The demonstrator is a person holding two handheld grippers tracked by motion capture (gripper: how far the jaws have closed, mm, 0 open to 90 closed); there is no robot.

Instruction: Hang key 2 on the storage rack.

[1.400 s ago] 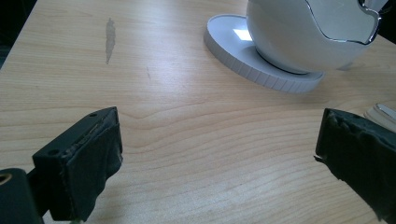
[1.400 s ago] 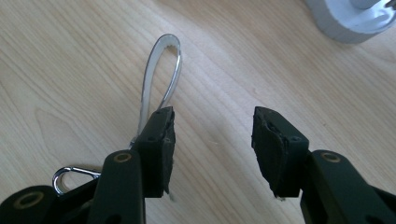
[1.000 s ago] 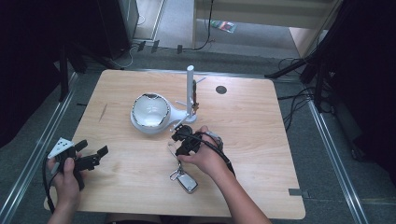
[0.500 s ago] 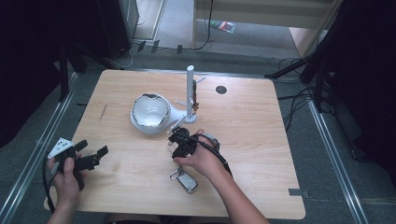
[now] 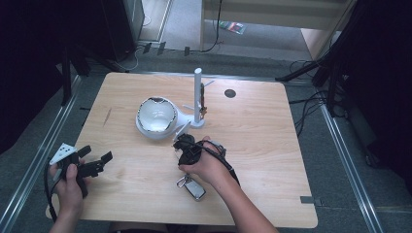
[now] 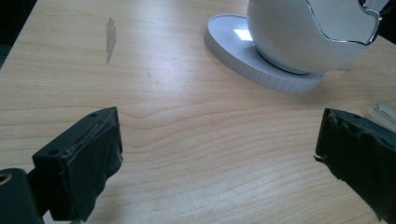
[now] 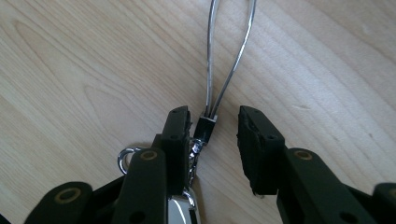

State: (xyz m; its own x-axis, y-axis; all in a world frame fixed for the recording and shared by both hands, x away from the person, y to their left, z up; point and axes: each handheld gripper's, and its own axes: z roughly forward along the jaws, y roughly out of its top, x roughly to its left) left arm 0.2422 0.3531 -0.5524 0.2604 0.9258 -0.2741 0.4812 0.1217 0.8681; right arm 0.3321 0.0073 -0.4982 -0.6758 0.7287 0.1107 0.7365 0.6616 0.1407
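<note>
Since the earlier high-view frames, the right hand [image 5: 206,162] has drawn back toward the bottom of the frame, away from the white stand, so the right gripper [image 5: 186,148] now sits at centre frame, closer to the key fob [image 5: 195,188] lying on the wooden table [image 5: 252,136]; the left hand [image 5: 70,182] and the left gripper [image 5: 92,164] sit at lower left much as before. In the right gripper view the jaws are spread a little, with a thin wire loop [image 7: 229,56] running from the top edge down into the gap; its black crimped end [image 7: 205,128] lies close against the left-hand jaw, and whether they touch is unclear, while the other jaw stands apart from it. A silver ring [image 7: 125,156] and a bit of shiny metal show at the lower left of that view, beside and under the jaw. In the left gripper view the jaws are wide apart over bare wood, pinching nothing, with the white bowl-shaped dish [image 6: 317,32] on its round ribbed base [image 6: 252,60] at upper right. In the high view that dish [image 5: 156,115] sits left of centre, beside the white upright post [image 5: 197,94]. A dark round hole [image 5: 230,93] marks the table's upper right. No writing or brand can be read on anything.
</note>
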